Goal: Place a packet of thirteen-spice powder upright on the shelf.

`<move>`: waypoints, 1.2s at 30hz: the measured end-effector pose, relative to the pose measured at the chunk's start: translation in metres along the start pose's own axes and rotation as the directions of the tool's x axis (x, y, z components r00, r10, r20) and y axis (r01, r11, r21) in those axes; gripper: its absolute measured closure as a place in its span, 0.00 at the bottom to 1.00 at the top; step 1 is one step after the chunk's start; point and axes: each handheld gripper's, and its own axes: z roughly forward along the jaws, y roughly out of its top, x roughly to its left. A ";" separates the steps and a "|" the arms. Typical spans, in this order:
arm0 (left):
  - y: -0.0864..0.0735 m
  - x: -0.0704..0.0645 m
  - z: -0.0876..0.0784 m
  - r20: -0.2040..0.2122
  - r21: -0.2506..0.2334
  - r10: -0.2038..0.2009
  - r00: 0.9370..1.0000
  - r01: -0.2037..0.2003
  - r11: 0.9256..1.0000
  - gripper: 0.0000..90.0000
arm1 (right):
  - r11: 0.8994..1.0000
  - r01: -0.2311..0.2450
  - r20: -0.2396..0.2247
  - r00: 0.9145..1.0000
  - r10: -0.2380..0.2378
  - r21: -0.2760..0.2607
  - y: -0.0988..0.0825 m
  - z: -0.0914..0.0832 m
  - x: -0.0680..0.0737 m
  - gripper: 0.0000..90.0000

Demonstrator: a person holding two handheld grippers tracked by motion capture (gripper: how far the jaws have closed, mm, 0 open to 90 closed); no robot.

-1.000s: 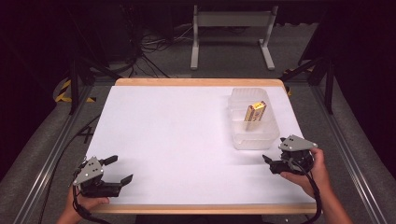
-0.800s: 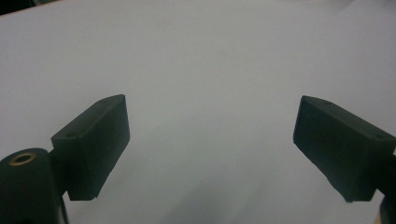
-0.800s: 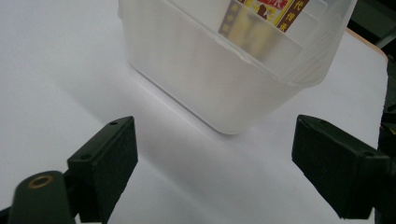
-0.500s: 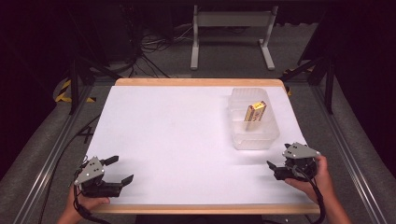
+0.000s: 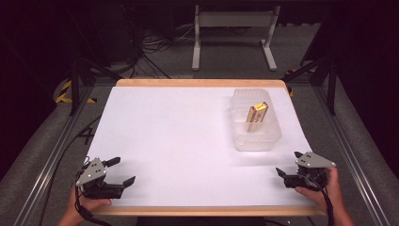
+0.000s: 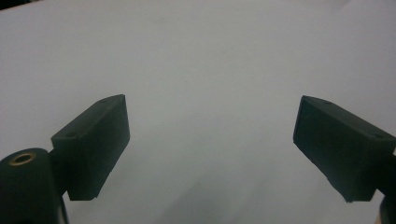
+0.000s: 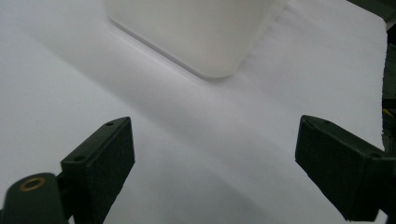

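Now, the scene by lines:
Snack bar (image 5: 257, 113): inside the clear plastic tub (image 5: 256, 142), far right of the table (image 5: 179, 141), long axis leaning near-to-far.
Right gripper (image 5: 288, 165): near right, just before the tub, jaws just opened wide, nothing between; nearer hand.
Left gripper (image 5: 118, 170): near left, jaws wide, nothing between, well apart from the tub.

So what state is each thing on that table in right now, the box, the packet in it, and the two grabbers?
Clear plastic container: upright, lidless, on the white table.
Yellow packet: inside the container, leaning on end.
Left gripper: open, nothing between its jaws, low over the table's near left corner.
Right gripper: jaws have just been opening, now wide and empty, apart from the container.
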 end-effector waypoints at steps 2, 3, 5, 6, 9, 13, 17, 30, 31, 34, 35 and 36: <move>0.000 0.000 0.000 -0.001 0.001 0.002 1.000 -0.002 1.000 0.13 | 0.999 -0.033 0.005 0.999 0.033 -0.015 -0.006 -0.002 -0.001 0.14; 0.000 0.000 0.000 0.000 0.000 0.001 1.000 -0.001 1.000 0.13 | 0.998 -0.055 0.009 0.998 0.055 -0.025 -0.009 -0.002 -0.001 0.14; 0.000 0.000 -0.001 0.001 -0.004 0.001 1.000 -0.001 1.000 0.13 | 0.997 -0.068 0.005 0.998 0.068 -0.034 -0.012 -0.002 -0.001 0.14; 0.000 0.000 -0.001 -0.001 -0.008 0.000 1.000 0.000 1.000 0.13 | 0.996 -0.077 0.009 0.997 0.078 -0.038 -0.016 -0.003 0.000 0.14; 0.000 0.001 -0.002 -0.003 -0.007 0.002 1.000 -0.002 1.000 0.13 | 0.996 -0.073 0.021 0.997 0.074 -0.042 -0.018 -0.004 0.000 0.14; 0.001 0.001 -0.001 -0.006 -0.006 0.005 1.000 -0.005 1.000 0.13 | 0.995 -0.082 0.024 0.996 0.084 -0.059 -0.018 -0.006 0.000 0.14; 0.002 0.000 0.000 0.000 -0.004 0.007 1.000 -0.007 1.000 0.13 | 0.995 -0.079 0.034 0.996 0.081 -0.066 -0.019 -0.008 0.000 0.14; 0.003 0.003 0.005 0.009 -0.007 0.012 1.000 -0.012 1.000 0.13 | 0.995 -0.076 0.070 0.994 0.080 -0.065 -0.019 -0.010 0.008 0.14; 0.003 0.003 0.005 0.009 -0.007 0.012 1.000 -0.012 1.000 0.13 | 0.996 -0.068 0.071 0.995 0.072 -0.062 -0.019 -0.010 0.008 0.14; 0.004 0.002 0.005 0.013 -0.010 0.008 1.000 -0.008 1.000 0.13 | 0.996 -0.063 0.071 0.995 0.067 -0.059 -0.020 -0.009 0.009 0.14; 0.004 0.002 0.005 0.012 -0.009 0.010 1.000 -0.010 1.000 0.13 | 0.997 -0.061 0.072 0.995 0.065 -0.056 -0.020 -0.009 0.009 0.14; 0.004 0.002 0.005 0.011 -0.009 0.010 1.000 -0.010 1.000 0.13 | 0.997 -0.061 0.071 0.995 0.065 -0.057 -0.020 -0.009 0.009 0.14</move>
